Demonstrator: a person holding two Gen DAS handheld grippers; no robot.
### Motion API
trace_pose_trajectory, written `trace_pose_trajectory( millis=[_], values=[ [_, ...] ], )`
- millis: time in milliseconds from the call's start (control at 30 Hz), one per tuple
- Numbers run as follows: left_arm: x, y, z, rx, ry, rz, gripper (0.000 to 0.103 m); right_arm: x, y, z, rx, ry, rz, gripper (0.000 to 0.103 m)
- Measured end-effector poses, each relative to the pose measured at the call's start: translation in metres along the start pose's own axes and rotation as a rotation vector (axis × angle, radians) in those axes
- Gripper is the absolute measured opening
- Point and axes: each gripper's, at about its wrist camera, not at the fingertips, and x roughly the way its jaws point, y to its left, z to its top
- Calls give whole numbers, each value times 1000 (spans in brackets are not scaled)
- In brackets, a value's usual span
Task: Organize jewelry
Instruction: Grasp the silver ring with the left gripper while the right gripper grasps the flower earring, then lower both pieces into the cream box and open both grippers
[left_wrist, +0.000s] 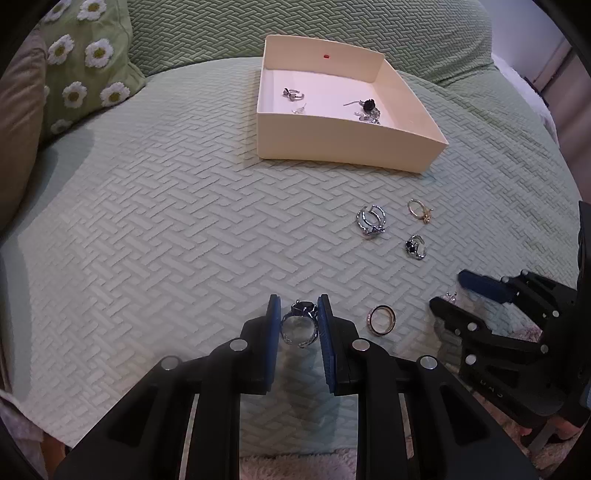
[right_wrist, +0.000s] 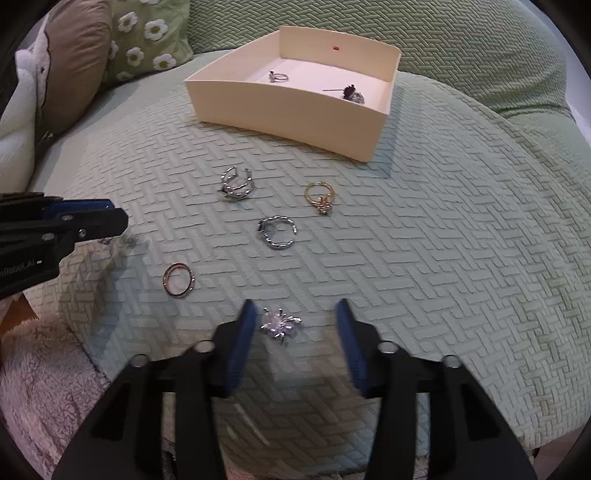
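My left gripper (left_wrist: 298, 308) is shut on a silver ring with a dark stone (left_wrist: 300, 325), low over the green cover. My right gripper (right_wrist: 295, 314) is open, its blue pads either side of a silver spider-shaped piece (right_wrist: 279, 324) lying on the cover. A cream box (left_wrist: 343, 147) at the back holds several pieces of jewelry. Loose on the cover lie a plain band (left_wrist: 381, 319) (right_wrist: 178, 279), a silver double ring (left_wrist: 371, 219) (right_wrist: 236, 184), a gold flower ring (left_wrist: 419, 210) (right_wrist: 320, 198) and a silver dark-stone ring (left_wrist: 415, 247) (right_wrist: 277, 230).
The surface is a green woven cover (left_wrist: 166, 240) over a rounded cushion. A daisy pillow (left_wrist: 85, 62) and a brown pillow (right_wrist: 77, 55) sit at the back left. A fluffy pale rug (right_wrist: 40, 369) lies below the front edge.
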Motion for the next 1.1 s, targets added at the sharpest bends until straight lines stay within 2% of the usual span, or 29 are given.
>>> trace_pose_trajectory(
  millis=[33,300,433,533,633,700,800,900,1100],
  values=[
    [0,1,0,-1,0,-1,19,0,1,-1,-5,2,4,21],
    [-1,1,0,2,-1,-2,19,-13,-7,1,23,-52,51,21],
    [-8,1,12,5,-9,-23,19,-23,-19,17,61,-45,136,21],
    [-31,-3,45,33,-79,-10,19,-53,-29,57,67,-131,158,21],
    [-49,-3,86,40,-143,10,19,-76,-37,105,62,-231,113,21],
    [-52,-6,112,42,-165,40,19,-75,-48,133,78,-247,109,21],
    [-34,-13,148,65,-150,66,19,-54,-60,170,87,-214,98,21],
    [-9,-15,165,59,-99,57,19,-13,-71,191,92,-124,115,21],
    [38,-18,166,60,-9,45,19,25,-65,182,67,-29,124,21]
  ],
)
